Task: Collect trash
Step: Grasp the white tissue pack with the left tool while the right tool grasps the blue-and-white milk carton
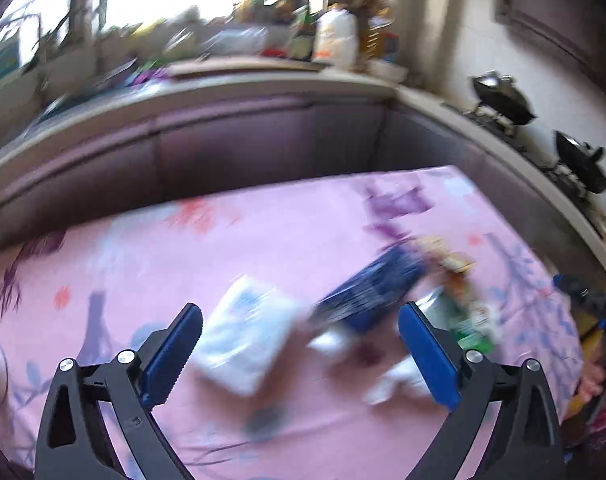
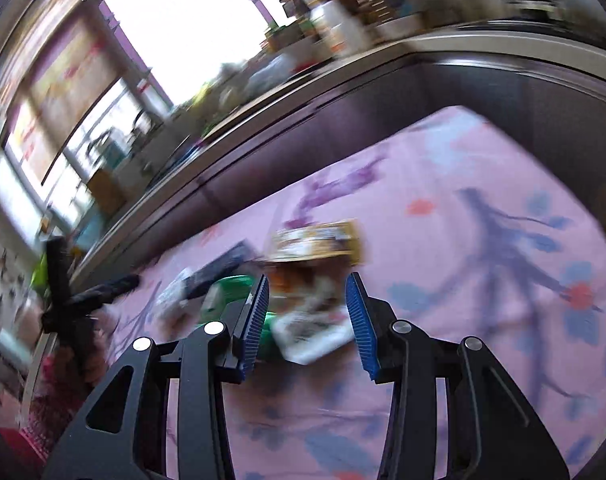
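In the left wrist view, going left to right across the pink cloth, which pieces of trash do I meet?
White packet → dark blue wrapper → green and orange wrapper. All three lie on the pink flowered cloth, blurred. The small white scraps near the right finger overlap too much to place.

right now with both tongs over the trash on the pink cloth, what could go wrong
1. The wrappers overlap: the white packet touches the dark blue packet, so the open left tongs may drag both.
2. The right tongs hover over the yellow box and green wrapper; a blurred, fast approach may miss.
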Available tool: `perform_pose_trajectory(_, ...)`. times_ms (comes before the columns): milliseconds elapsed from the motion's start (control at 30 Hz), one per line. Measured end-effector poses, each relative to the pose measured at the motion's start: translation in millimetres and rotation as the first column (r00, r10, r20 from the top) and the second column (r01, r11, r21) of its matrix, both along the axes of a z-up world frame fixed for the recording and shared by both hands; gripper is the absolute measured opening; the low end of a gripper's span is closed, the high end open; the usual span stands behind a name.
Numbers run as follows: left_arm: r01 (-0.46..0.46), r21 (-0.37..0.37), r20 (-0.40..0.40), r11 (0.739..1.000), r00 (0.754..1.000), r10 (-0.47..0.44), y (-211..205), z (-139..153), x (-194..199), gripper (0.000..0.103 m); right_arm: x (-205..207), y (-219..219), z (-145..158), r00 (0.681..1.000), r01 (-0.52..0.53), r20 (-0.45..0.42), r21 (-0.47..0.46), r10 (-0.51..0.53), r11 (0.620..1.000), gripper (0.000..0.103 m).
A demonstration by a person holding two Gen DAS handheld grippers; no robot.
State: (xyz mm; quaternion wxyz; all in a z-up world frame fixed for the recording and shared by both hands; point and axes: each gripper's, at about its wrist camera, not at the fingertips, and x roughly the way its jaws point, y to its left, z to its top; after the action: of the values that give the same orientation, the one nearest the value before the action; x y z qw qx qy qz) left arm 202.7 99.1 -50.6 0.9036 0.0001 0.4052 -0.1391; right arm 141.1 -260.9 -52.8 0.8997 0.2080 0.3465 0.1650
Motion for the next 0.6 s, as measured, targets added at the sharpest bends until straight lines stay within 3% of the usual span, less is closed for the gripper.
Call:
perform_pose_trajectory(133, -0.002, 0.123, -0.047, 0.992, 0.999, 0.008, 6, -43, 9, 0.099, 52, 59, 9, 0.99, -0.13, -0.049, -0.013, 0.13, 0.991, 0.04)
perform_pose_trajectory(333, 0.011, 0.17, -0.057, 0.985, 0.998, -0.002, 3, -75, 17, 0.099, 137, 129, -13, 0.959, -0.204, -0.21, -0.05, 0.19, 0.978, 0.04)
perform_pose_trajectory(400, 0.01, 0.159, -0.051, 0.987, 0.999, -0.002, 6, -78, 20, 0.087, 153, 144, -25, 0.949, -0.207, -0.258, -0.085, 0.179, 0.975, 0.04)
perform_pose_trajectory(433, 0.017, 0.141, -0.07, 0.99, 0.998, -0.007, 7, -81, 22, 0.07, 159, 149, -30, 0.943, -0.214, -0.279, -0.091, 0.182, 0.973, 0.04)
perform_pose_trajectory(600, 0.008, 0.112, -0.067, 0.994, 0.998, 0.0, 25, -79, 11, 0.064, 170, 181, -40, 0.915, -0.287, -0.325, -0.105, 0.24, 0.952, 0.041)
